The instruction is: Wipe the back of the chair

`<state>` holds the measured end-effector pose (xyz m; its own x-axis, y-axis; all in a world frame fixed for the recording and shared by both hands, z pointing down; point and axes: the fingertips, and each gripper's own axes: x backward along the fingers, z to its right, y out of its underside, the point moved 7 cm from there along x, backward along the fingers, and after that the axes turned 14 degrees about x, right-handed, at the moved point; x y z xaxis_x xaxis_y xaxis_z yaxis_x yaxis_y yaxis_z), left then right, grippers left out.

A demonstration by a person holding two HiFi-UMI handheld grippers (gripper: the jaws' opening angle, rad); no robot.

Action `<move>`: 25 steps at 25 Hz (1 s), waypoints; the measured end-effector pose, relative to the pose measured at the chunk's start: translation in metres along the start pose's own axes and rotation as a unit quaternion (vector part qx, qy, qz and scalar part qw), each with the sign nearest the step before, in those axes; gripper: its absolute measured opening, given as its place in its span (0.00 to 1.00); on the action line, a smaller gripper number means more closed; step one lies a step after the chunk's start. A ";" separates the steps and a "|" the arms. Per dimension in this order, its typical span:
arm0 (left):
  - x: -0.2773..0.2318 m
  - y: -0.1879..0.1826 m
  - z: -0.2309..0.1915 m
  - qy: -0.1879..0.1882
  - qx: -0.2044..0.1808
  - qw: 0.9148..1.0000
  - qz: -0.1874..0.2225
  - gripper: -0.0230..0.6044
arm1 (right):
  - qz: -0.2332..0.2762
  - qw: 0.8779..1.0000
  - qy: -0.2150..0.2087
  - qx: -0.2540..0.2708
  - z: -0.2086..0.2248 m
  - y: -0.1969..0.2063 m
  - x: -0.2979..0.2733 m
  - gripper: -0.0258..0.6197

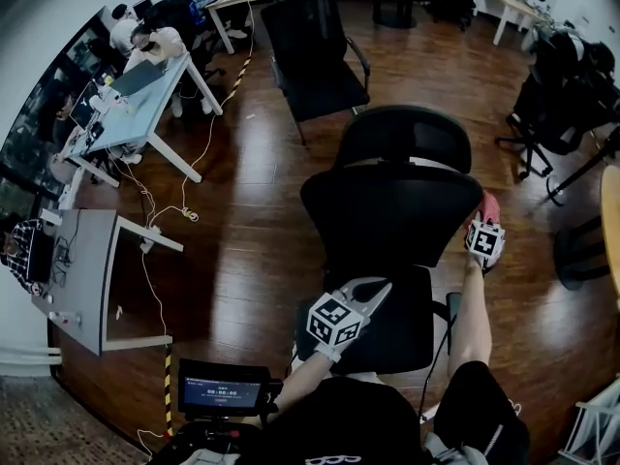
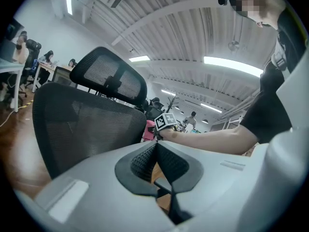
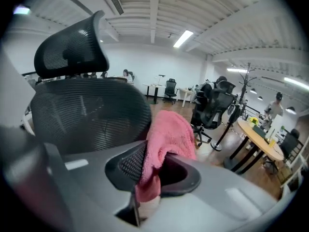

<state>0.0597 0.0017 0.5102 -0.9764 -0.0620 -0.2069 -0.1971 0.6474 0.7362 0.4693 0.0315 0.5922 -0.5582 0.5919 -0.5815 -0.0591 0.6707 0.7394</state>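
Note:
A black mesh office chair with a headrest (image 1: 405, 136) stands in front of me, its backrest (image 1: 387, 211) facing me. My right gripper (image 1: 486, 223) is shut on a pink cloth (image 3: 166, 139) and holds it at the backrest's right edge (image 3: 140, 111). The cloth (image 1: 489, 207) shows just above the marker cube in the head view. My left gripper (image 1: 373, 292) is low over the seat, left of centre, jaws shut with nothing between them. In the left gripper view the backrest (image 2: 87, 129) fills the left, and the pink cloth (image 2: 149, 130) shows beyond its edge.
Another black chair (image 1: 312, 56) stands behind this one. Desks with seated people (image 1: 136, 95) line the left wall, with cables on the wood floor. More chairs (image 1: 567, 90) and a round table edge (image 1: 610, 221) are at the right. A grey cabinet (image 1: 82, 279) is at the left.

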 end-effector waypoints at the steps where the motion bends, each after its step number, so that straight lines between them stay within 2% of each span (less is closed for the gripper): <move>1: 0.005 -0.001 -0.002 -0.003 -0.001 1.000 0.001 0.02 | 0.002 1.000 -0.012 0.012 -0.015 -0.005 -0.003 0.12; 7: 0.034 -0.013 -0.011 -0.014 0.000 1.000 0.014 0.02 | 0.019 0.997 -0.055 0.051 -0.093 -0.043 -0.006 0.12; 12: 0.051 -0.007 -0.021 -0.025 0.003 0.999 0.022 0.02 | 0.037 0.993 -0.093 0.069 -0.146 -0.054 -0.001 0.12; 19: 0.082 -0.012 -0.034 -0.038 0.005 0.999 0.034 0.02 | 0.064 0.981 -0.148 0.103 -0.235 -0.083 0.011 0.12; 25: 0.100 -0.012 -0.043 -0.057 0.009 0.997 0.049 0.02 | 0.083 0.971 -0.192 0.118 -0.297 -0.093 0.018 0.12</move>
<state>-0.0398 -0.0444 0.5082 -0.9745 0.0885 -0.2062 -0.0977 0.6598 0.7451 0.2186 -0.1533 0.6135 -0.1921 0.7937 -0.5772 0.2215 0.6080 0.7624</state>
